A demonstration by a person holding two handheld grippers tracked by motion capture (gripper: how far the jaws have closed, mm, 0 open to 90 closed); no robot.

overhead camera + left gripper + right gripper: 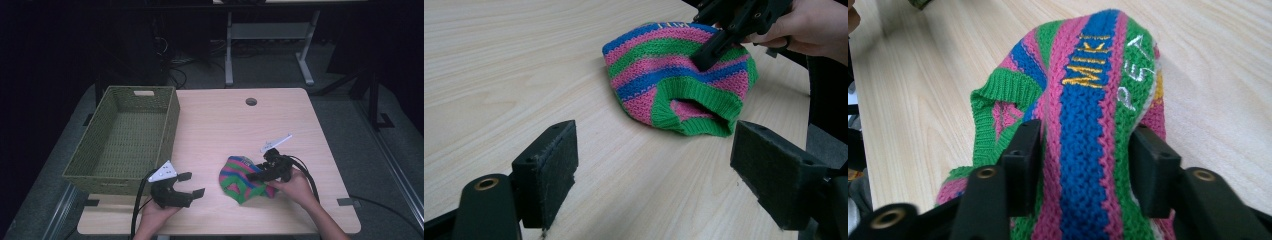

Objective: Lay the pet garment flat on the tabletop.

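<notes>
Tabletop (210, 120) of pale wood fills most of what we see from above, with a small round hole (251, 102) near its far edge. On its left side sits a large woven green basket (170, 125), rectangular, with a handle slot in its far wall. Next in size is a knitted hat (235, 179), striped in pink, blue and green with a green ribbed cuff, lying on the wood toward the near right, well apart from the basket. In the right gripper view we read yellow and white stitched lettering on it.

We see the right gripper (257, 175) in a hand (295, 187) at the hat's right edge; its jaws stand part open with a fold of the knit between them, and whether the pads press the wool we cannot tell. The left gripper (192, 185), held in the other hand (155, 217) near the front edge, just left of the hat, has its jaws spread wide and holds nothing.
</notes>
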